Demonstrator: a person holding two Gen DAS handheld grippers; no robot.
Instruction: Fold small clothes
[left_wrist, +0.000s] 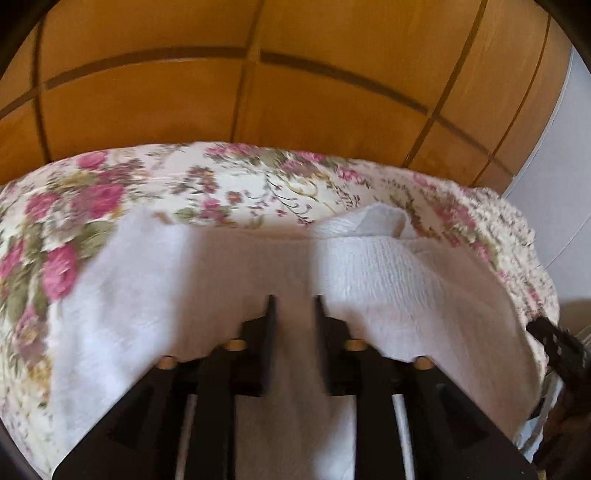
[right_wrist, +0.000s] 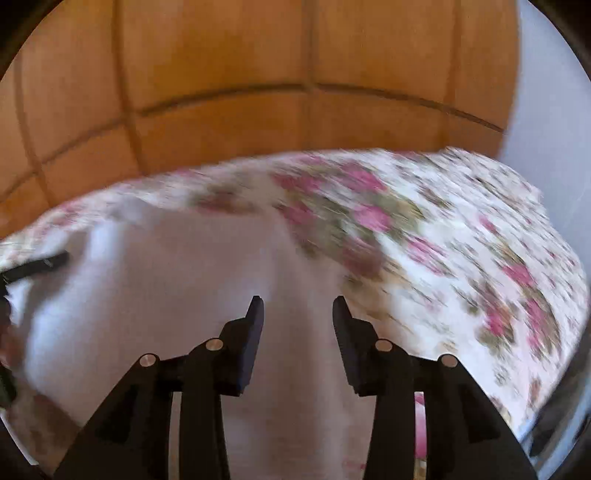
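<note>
Both claws hang spread over the white cloth (left_wrist: 207, 273) on the floral cover (left_wrist: 92, 192), left gripper (left_wrist: 293, 299) narrowly parted, right gripper (right_wrist: 298, 301) wider, neither pinching; probably between folds, blur permitting, so next comes gripping an edge.

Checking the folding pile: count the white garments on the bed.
1. A white cloth lies on the floral bedspread below the left gripper and right gripper. Blur could hide more.

R view floral sheet (right_wrist: 424, 236) motion-blurred, white cloth (left_wrist: 229, 280) btm cut off
</note>
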